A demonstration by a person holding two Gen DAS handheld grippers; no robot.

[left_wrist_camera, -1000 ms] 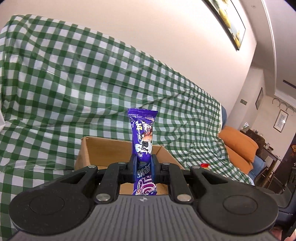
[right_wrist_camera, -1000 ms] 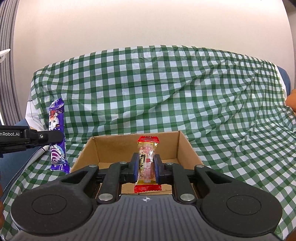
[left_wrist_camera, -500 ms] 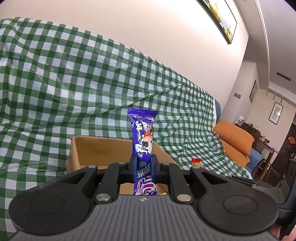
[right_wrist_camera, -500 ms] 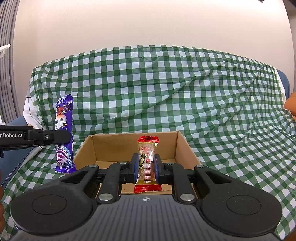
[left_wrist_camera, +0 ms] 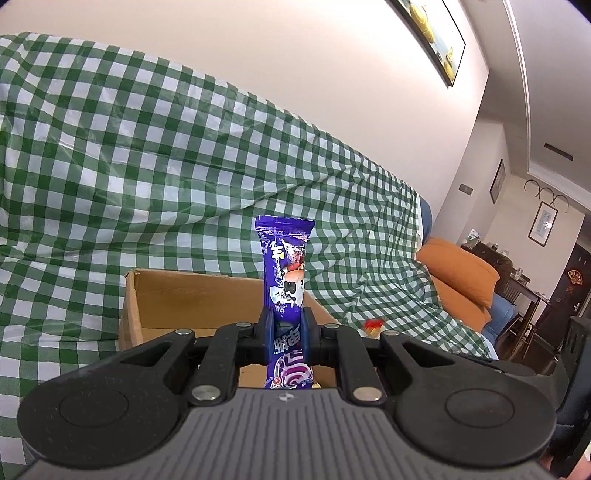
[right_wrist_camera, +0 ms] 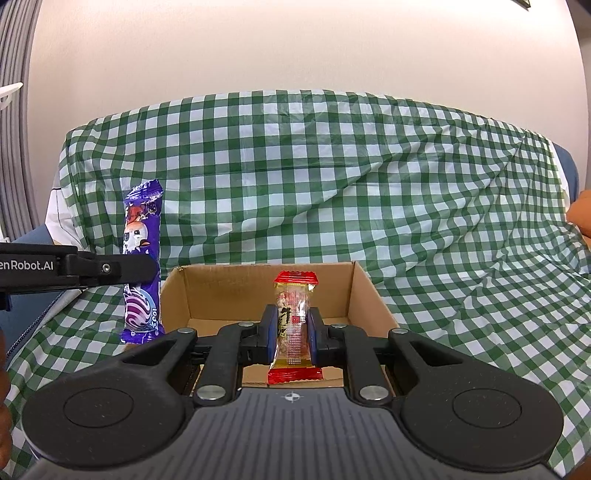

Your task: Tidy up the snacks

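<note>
My left gripper (left_wrist_camera: pixel 285 325) is shut on a purple snack packet (left_wrist_camera: pixel 285 266) and holds it upright, just left of an open cardboard box (left_wrist_camera: pixel 192 306). The packet (right_wrist_camera: pixel 142 258) and the left gripper (right_wrist_camera: pixel 147 267) also show in the right wrist view, beside the box's left wall. My right gripper (right_wrist_camera: pixel 293 332) is shut on a clear snack packet with red ends (right_wrist_camera: pixel 294 314), held upright over the near edge of the box (right_wrist_camera: pixel 362 295). The red tip of that packet (left_wrist_camera: pixel 373 325) shows in the left wrist view.
The box sits on a sofa covered with a green and white checked cloth (right_wrist_camera: pixel 369 184). An orange cushion (left_wrist_camera: pixel 458 273) lies at the sofa's right end. A wall with a framed picture (left_wrist_camera: pixel 432 33) rises behind. A grey curtain (right_wrist_camera: pixel 14 110) hangs at left.
My left gripper has moved right with the purple packet, closing in on the box's left side. My right gripper has stayed almost still with its packet.
</note>
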